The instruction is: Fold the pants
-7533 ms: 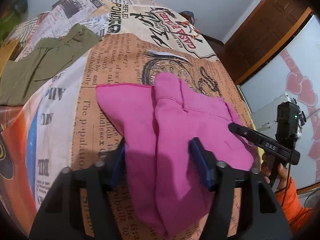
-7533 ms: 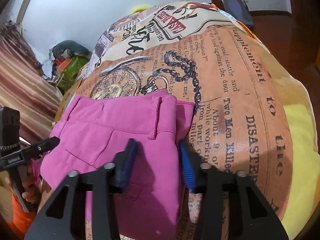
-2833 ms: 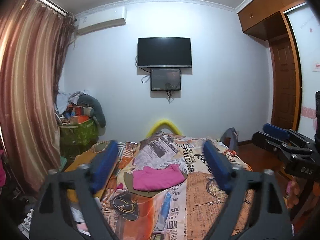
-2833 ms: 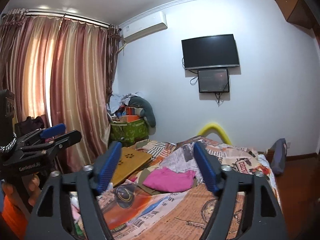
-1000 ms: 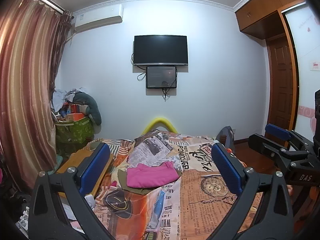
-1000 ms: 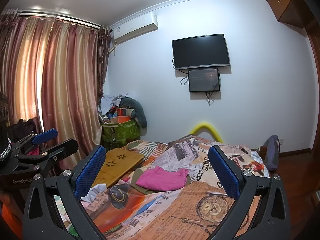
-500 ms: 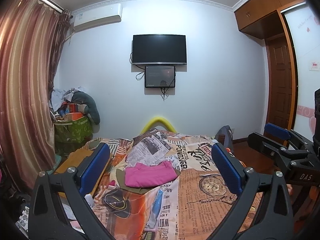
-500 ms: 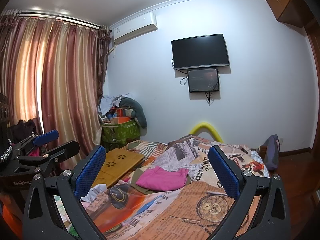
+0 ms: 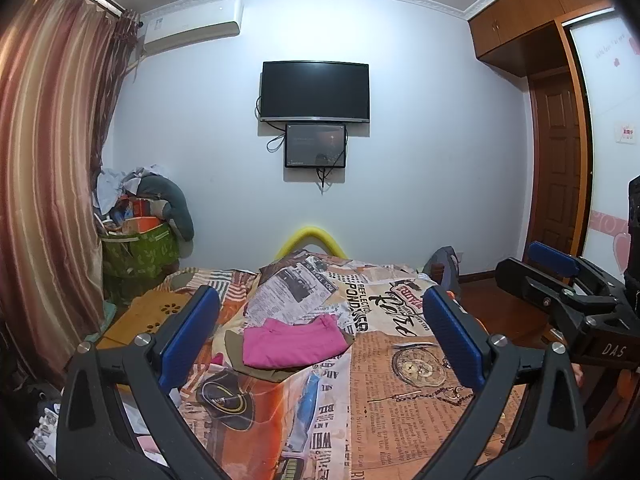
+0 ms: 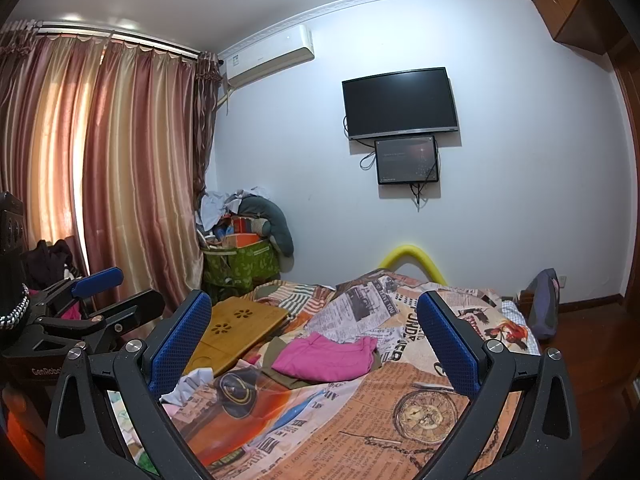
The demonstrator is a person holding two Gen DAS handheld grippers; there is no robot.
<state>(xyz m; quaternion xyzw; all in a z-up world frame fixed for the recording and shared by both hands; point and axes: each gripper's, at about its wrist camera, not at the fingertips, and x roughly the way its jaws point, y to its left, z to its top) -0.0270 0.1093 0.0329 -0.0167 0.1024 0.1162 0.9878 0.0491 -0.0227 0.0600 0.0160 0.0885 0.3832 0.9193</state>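
- Bedroom with a pale wall [image 9: 420, 160], a dark TV [image 9: 315, 91] mounted on it and a smaller screen [image 9: 315, 145] just below.
- Striped curtains [image 10: 100, 168] hang on the left; an air conditioner [image 10: 268, 54] sits high on the wall beside them.
- Far left corner holds a green bag [image 9: 138, 250] piled with clutter.
- Bed [image 9: 400, 412] with a newspaper-print cover fills the near and middle ground; a yellow arch [image 9: 311, 238] shows at its far end.
- Pink pants [image 9: 294, 342], folded into a compact stack, lie mid-bed toward the left, resting on an olive garment [image 9: 260, 368].
- Wooden tray [image 10: 236, 330] lies on the bed's left side, near the pants.
- Left hand-held gripper [image 9: 318, 338] is held above the near end of the bed, blue pads spread wide, holding nothing, well apart from the pants.
- Right hand-held gripper [image 10: 314, 346] is likewise spread wide and empty; it also shows at the right edge of the left view.
- Wooden door [image 9: 556, 168] and cabinets [image 9: 520, 16] stand on the right.
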